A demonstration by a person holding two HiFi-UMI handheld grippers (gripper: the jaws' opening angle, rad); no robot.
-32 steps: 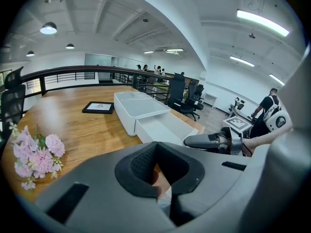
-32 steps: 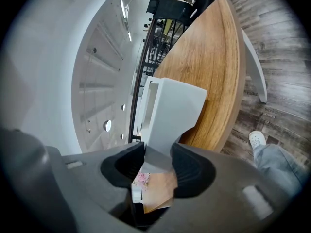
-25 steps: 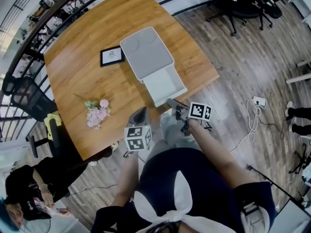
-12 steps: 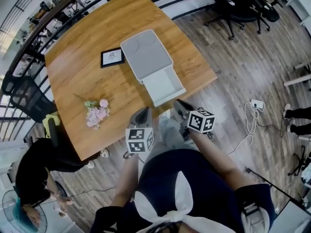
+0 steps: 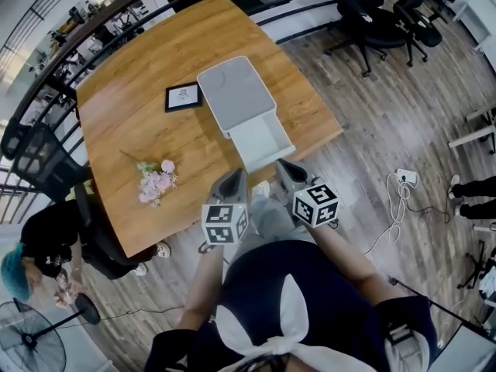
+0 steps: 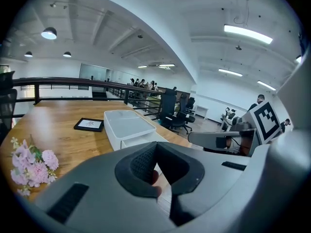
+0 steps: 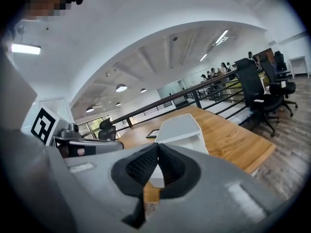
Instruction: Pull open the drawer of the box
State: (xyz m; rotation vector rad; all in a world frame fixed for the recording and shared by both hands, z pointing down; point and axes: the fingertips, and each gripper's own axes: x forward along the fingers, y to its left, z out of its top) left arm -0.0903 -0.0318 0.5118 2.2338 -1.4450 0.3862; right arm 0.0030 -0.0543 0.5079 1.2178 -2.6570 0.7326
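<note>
A person in dark clothes [image 5: 45, 248] is pictured on the floor beside the wooden table [image 5: 124, 76], well off to the left of the left jaws. A bunch of pink flowers [image 5: 155, 181] is seen lying on the tabletop, ahead of those jaws and to their left. A small black picture frame [image 5: 183, 97] is laid flat farther out on the same side. The white box [image 5: 235, 93] is set ahead of both pairs of jaws, near the table's middle. Its drawer [image 5: 262, 139] is shown pulled out of the near end, toward the jaws, reaching almost to the table's edge. The left gripper [image 5: 235, 179] is held off the table, just short of that edge and not touching the drawer. In the left gripper view its jaws are pressed together at the tips with nothing clamped between them, and the box is framed just above them. The right gripper [image 5: 284, 168] is held alongside, near the drawer's front but clear of it, and is pointed at the box. Its jaws have just been closing and are now clenched tip to tip on nothing. Black office chairs [image 5: 380, 6] are parked on the wood floor far beyond the right jaws and to their right.
</note>
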